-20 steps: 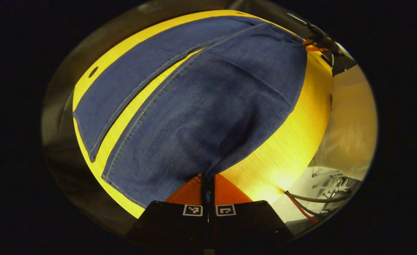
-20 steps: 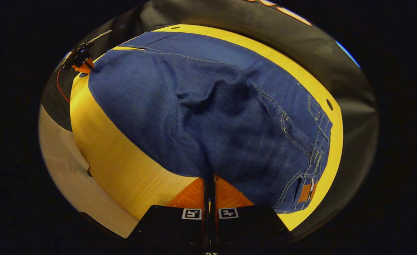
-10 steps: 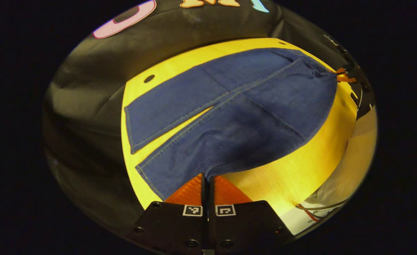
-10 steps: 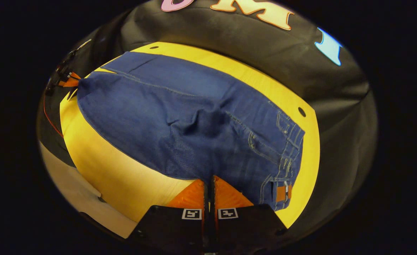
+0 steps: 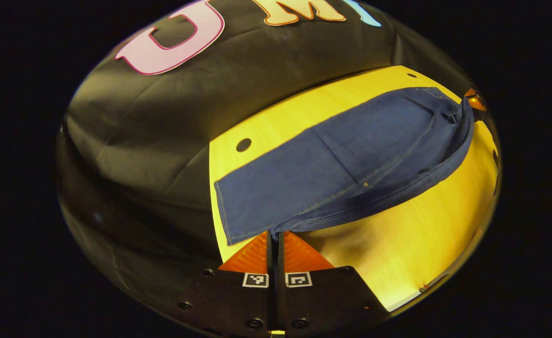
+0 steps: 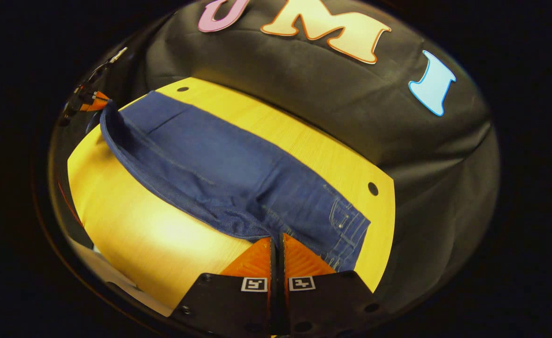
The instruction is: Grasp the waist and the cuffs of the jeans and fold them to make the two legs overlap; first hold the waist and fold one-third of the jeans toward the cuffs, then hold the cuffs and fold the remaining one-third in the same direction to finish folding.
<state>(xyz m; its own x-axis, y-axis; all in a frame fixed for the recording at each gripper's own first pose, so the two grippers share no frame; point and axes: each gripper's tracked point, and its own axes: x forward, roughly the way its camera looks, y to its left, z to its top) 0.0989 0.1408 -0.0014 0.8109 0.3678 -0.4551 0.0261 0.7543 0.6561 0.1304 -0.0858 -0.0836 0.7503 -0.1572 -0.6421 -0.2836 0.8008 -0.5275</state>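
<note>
Left gripper (image 5: 274,233): fingers pressed together, pinching the cuff-end edge of the dark blue denim jeans (image 5: 341,155). Right gripper (image 6: 277,237): fingers pressed together, pinching the near edge at the waist end. Jeans lie lengthwise on the yellow wooden desk (image 6: 149,234), near leg lifted along its edge and carried over the far leg. Waistband and belt loops (image 6: 346,227) sit just beside the right gripper. Black cloth booth wall (image 6: 332,103) behind the desk
</note>
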